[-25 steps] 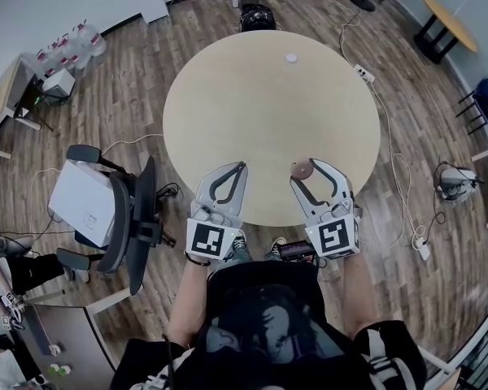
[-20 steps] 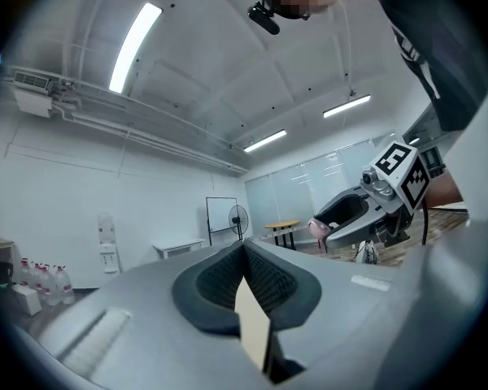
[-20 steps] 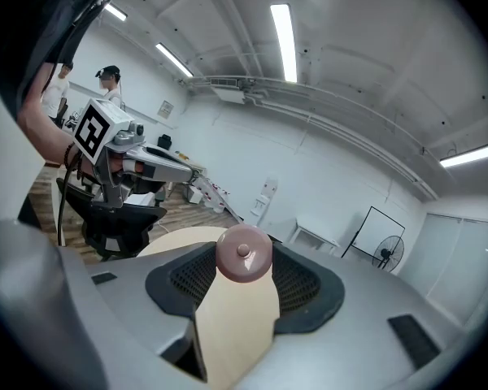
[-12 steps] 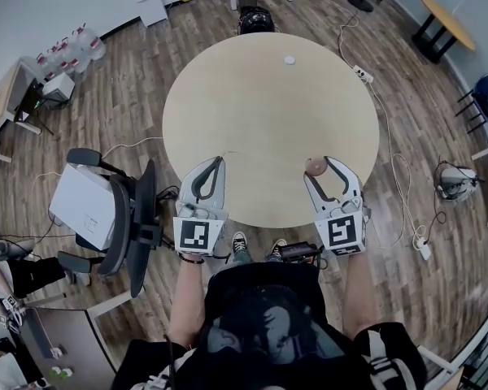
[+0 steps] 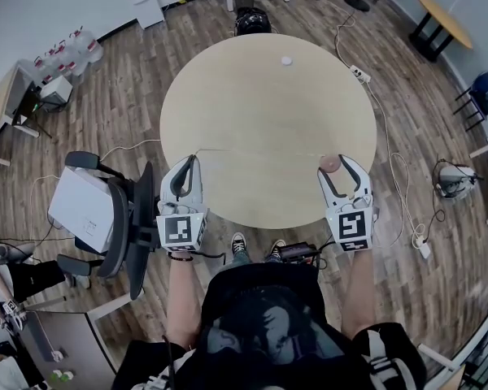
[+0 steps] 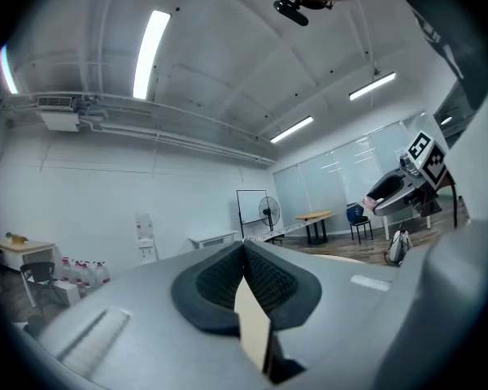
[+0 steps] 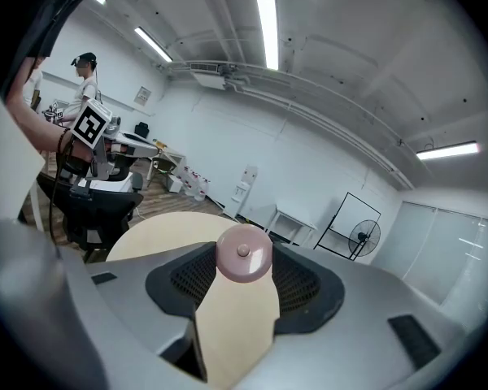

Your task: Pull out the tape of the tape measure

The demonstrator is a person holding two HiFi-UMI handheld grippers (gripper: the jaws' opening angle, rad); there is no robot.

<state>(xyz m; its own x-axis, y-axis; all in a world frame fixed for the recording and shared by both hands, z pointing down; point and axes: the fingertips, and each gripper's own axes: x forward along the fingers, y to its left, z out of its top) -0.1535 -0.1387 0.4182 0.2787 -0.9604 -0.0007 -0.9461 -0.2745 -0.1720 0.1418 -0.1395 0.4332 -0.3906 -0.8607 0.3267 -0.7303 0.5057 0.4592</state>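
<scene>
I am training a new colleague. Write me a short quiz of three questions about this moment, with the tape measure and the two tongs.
1. What do the right tongs hold?
A) a white cap
B) the pink round tape measure case
C) nothing
2. True or false: the left tongs stand wide open.
3. Fill in: the thin tape runs from the case across to the ____ tongs.

Key:
1. B.
2. False; they are shut on the end of the tape.
3. left.
</scene>
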